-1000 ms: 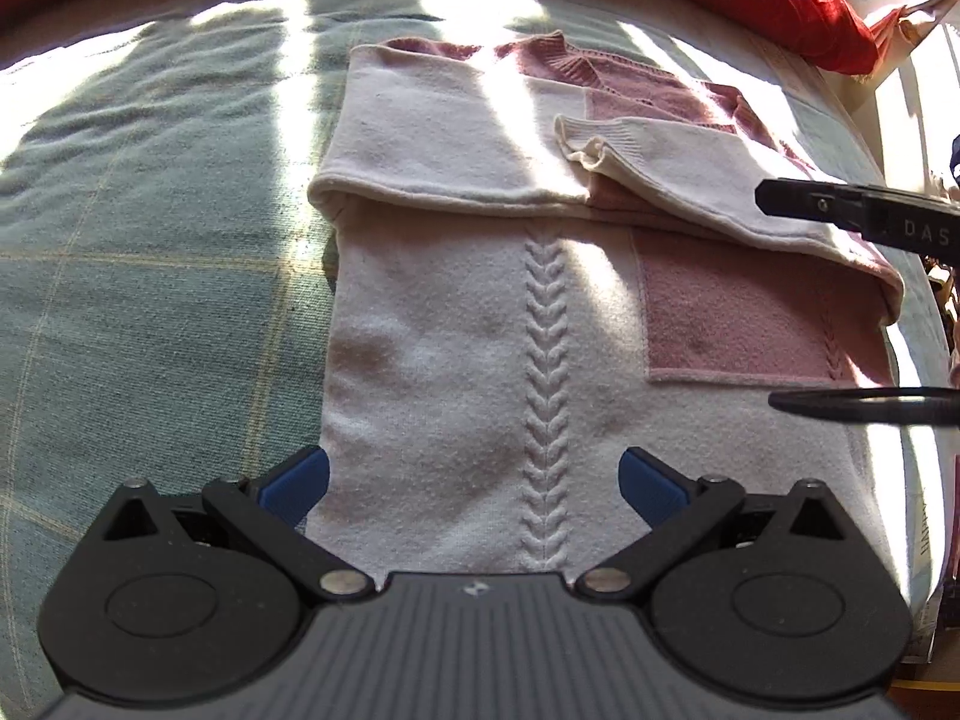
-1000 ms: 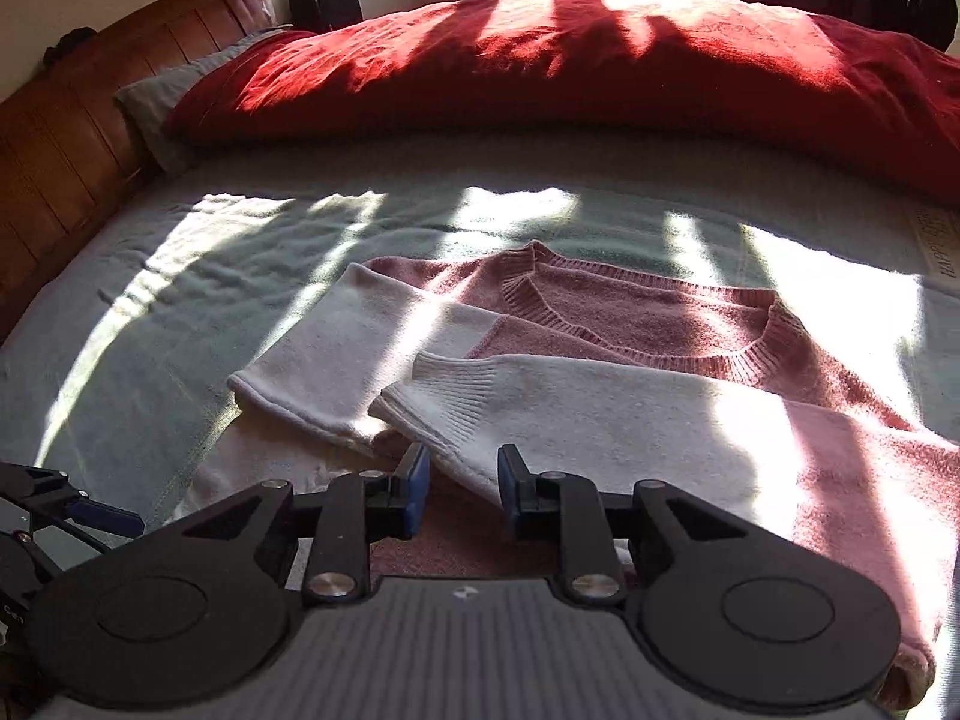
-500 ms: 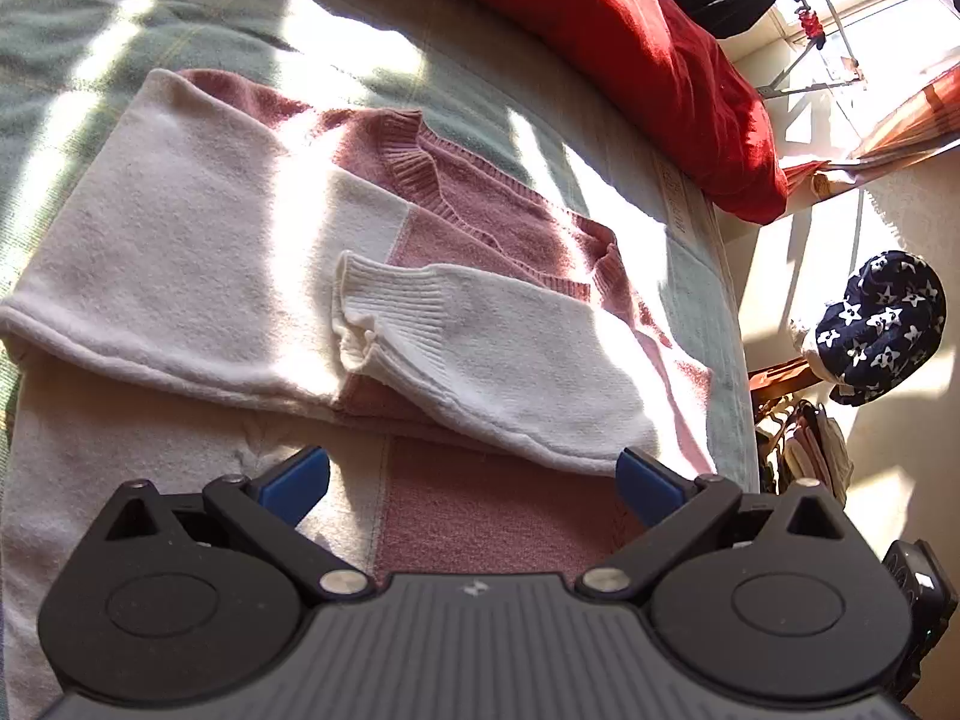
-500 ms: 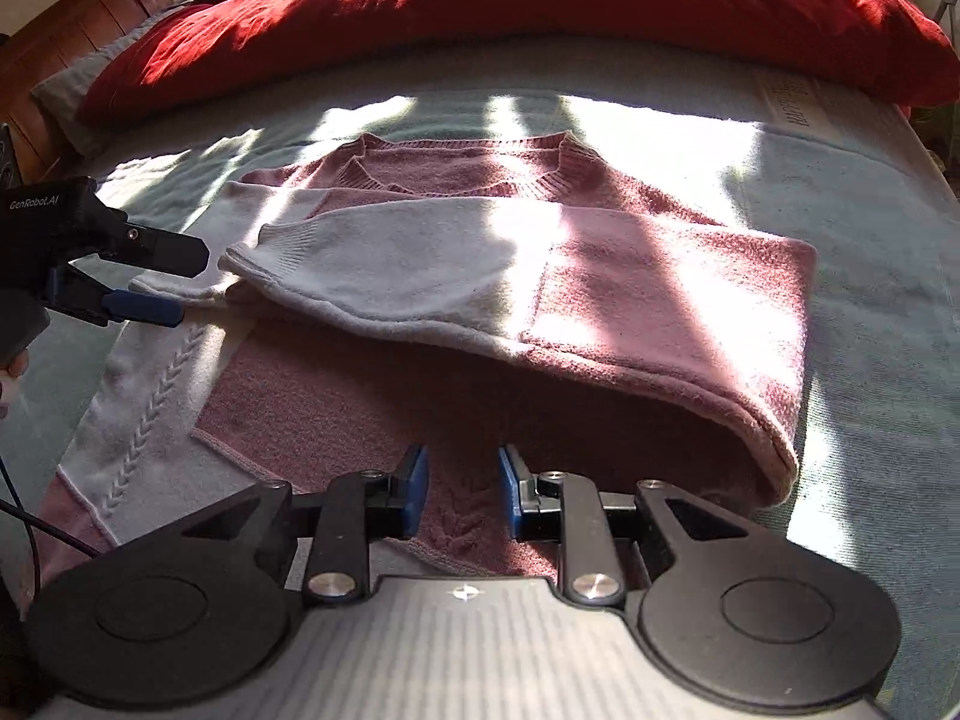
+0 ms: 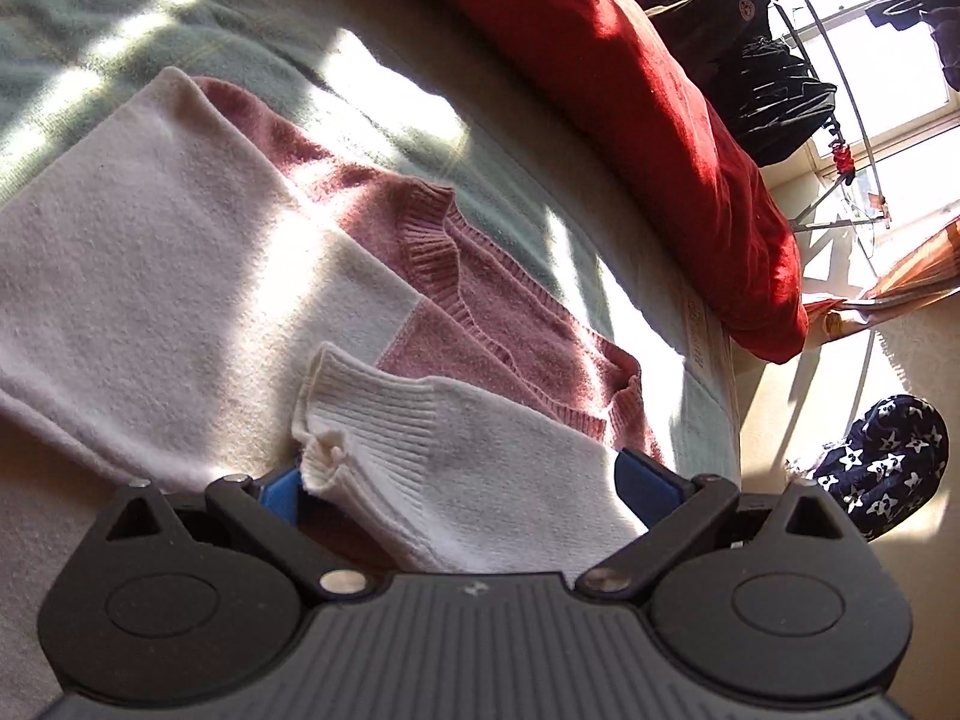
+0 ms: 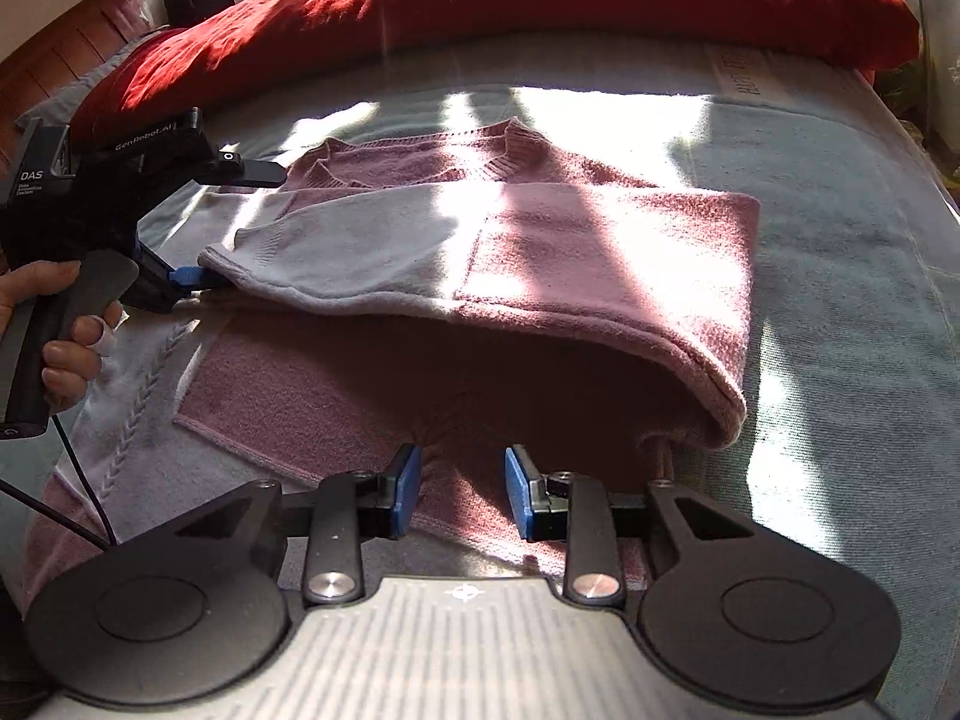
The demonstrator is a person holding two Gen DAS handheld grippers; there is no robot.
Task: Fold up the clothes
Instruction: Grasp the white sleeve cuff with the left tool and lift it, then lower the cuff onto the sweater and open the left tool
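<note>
Left gripper [image 5: 456, 489] closing, wide around white sleeve cuff [image 5: 360, 420]: seat both layers first. Right gripper [image 6: 459, 489] empty, opening near sweater hem [image 6: 480, 534].

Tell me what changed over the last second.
The left gripper swung in over the top sleeve's white cuff; its jaws, closing, now straddle the cuff without gripping it. The right gripper moved to the sweater's pink side, jaws opening, holding nothing. The sweater lies as before.
</note>
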